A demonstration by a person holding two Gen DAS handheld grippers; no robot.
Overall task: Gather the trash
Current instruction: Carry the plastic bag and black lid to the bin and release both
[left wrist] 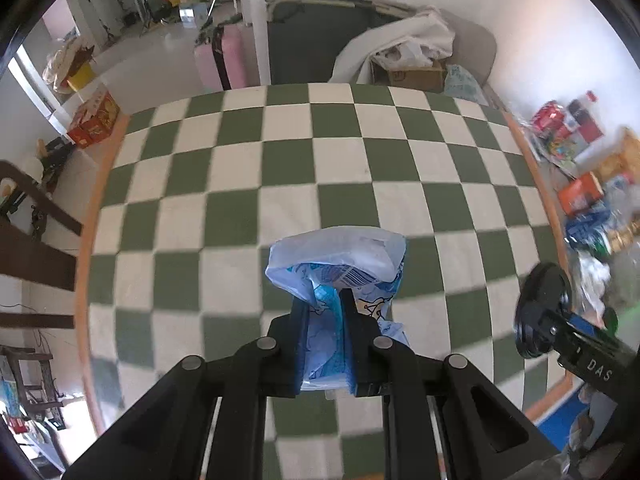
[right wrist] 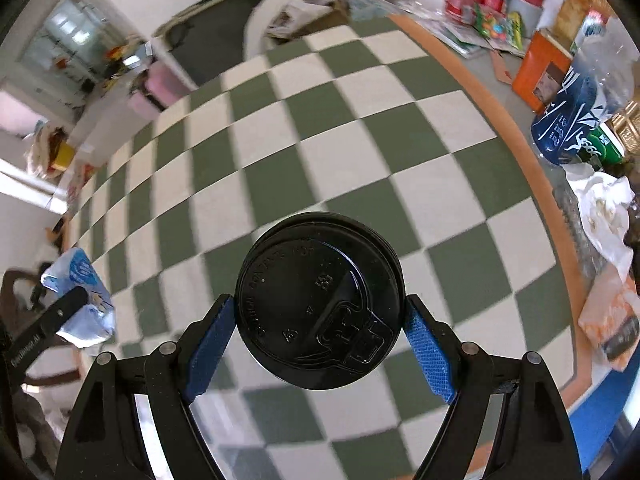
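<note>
Left claw [left wrist: 326, 312]: I pinch a crumpled blue-and-white plastic wrapper [left wrist: 340, 268] above the green-and-white checkered counter [left wrist: 288, 152].
Right claw [right wrist: 320, 320]: I clamp a round black plastic cup lid [right wrist: 318, 300] over the same counter.

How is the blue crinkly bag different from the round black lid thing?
The blue wrapper is soft, crumpled and pale blue with printing; the black cup lid is stiff, round and plain black. The wrapper is pinched in the left gripper, the lid in the wider-set right gripper. Both are held above the checkered mat.
</note>
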